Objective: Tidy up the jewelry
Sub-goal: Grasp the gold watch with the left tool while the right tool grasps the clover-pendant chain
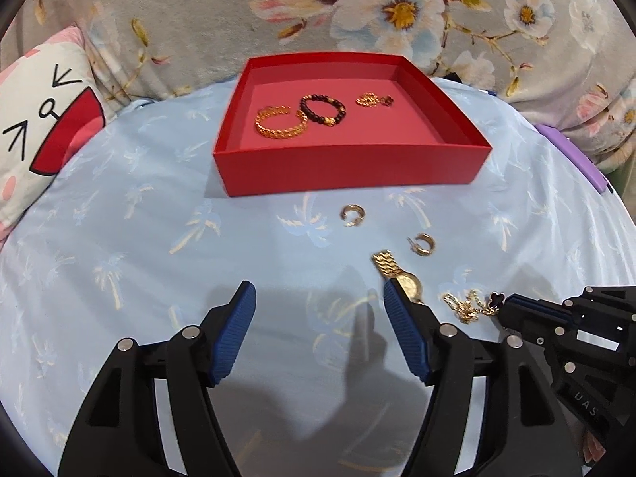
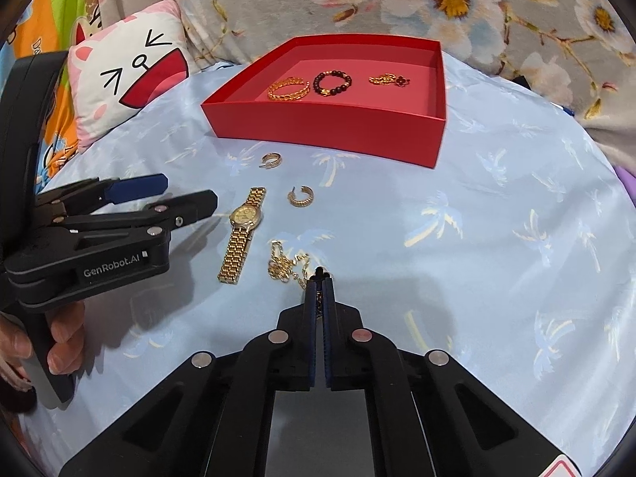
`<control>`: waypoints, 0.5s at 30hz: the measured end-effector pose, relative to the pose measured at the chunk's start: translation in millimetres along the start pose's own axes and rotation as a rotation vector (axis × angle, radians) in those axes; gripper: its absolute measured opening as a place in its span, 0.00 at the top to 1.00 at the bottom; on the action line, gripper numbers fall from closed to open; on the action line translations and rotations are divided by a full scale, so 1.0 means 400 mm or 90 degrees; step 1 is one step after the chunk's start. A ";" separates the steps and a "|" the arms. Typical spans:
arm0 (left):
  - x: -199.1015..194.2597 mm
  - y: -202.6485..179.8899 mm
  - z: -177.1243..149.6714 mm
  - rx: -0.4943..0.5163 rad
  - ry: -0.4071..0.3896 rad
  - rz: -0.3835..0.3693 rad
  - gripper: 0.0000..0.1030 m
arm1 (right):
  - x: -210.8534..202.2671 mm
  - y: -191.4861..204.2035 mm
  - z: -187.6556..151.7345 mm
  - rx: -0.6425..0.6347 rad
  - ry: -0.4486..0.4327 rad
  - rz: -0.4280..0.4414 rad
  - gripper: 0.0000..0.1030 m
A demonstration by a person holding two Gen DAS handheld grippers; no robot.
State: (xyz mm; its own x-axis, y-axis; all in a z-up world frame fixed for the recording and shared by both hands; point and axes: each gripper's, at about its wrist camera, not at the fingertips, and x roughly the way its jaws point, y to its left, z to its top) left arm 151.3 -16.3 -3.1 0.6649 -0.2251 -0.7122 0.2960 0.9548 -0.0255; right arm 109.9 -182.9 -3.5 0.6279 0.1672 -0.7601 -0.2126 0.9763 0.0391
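Observation:
A red box (image 1: 349, 169) (image 2: 326, 129) holds a gold bangle (image 1: 280, 121) (image 2: 289, 89), a dark bead bracelet (image 1: 322, 109) (image 2: 332, 83) and a gold clover chain (image 1: 373, 100) (image 2: 389, 79). On the blue cloth lie two gold hoop earrings (image 1: 351, 214) (image 1: 422, 243) (image 2: 272, 160) (image 2: 301, 196), a gold watch (image 1: 399, 276) (image 2: 242, 234) and a gold chain necklace with a dark clover pendant (image 1: 471, 306) (image 2: 288, 266). My right gripper (image 2: 318, 284) (image 1: 507, 303) is shut on the necklace at its pendant end. My left gripper (image 1: 318, 298) (image 2: 187, 192) is open and empty, left of the watch.
A cartoon-face pillow (image 1: 43, 119) (image 2: 131, 75) lies at the left. A floral blanket (image 1: 357, 8) (image 2: 437, 0) runs behind the box. A purple object (image 1: 572, 159) sits at the cloth's right edge.

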 end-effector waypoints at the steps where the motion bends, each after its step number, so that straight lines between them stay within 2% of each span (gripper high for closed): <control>1: 0.002 -0.007 -0.001 0.001 0.006 -0.004 0.37 | -0.007 -0.005 -0.004 0.005 -0.001 0.002 0.98; 7: 0.014 -0.075 0.004 0.031 0.017 -0.003 0.37 | -0.049 -0.032 -0.039 0.029 -0.003 0.004 0.98; 13: 0.039 -0.103 0.010 0.025 0.037 0.004 0.38 | -0.065 -0.071 -0.071 0.064 0.004 0.005 0.98; 15: 0.044 -0.103 0.009 0.024 0.044 0.006 0.48 | -0.065 -0.073 -0.072 0.066 0.003 0.007 0.98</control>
State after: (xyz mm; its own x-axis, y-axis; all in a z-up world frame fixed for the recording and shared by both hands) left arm 153.4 -60.5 -12.1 0.6194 -0.2010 -0.7589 0.3160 0.9487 0.0066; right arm 78.0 -219.8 -3.5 0.6225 0.1776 -0.7622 -0.1410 0.9834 0.1140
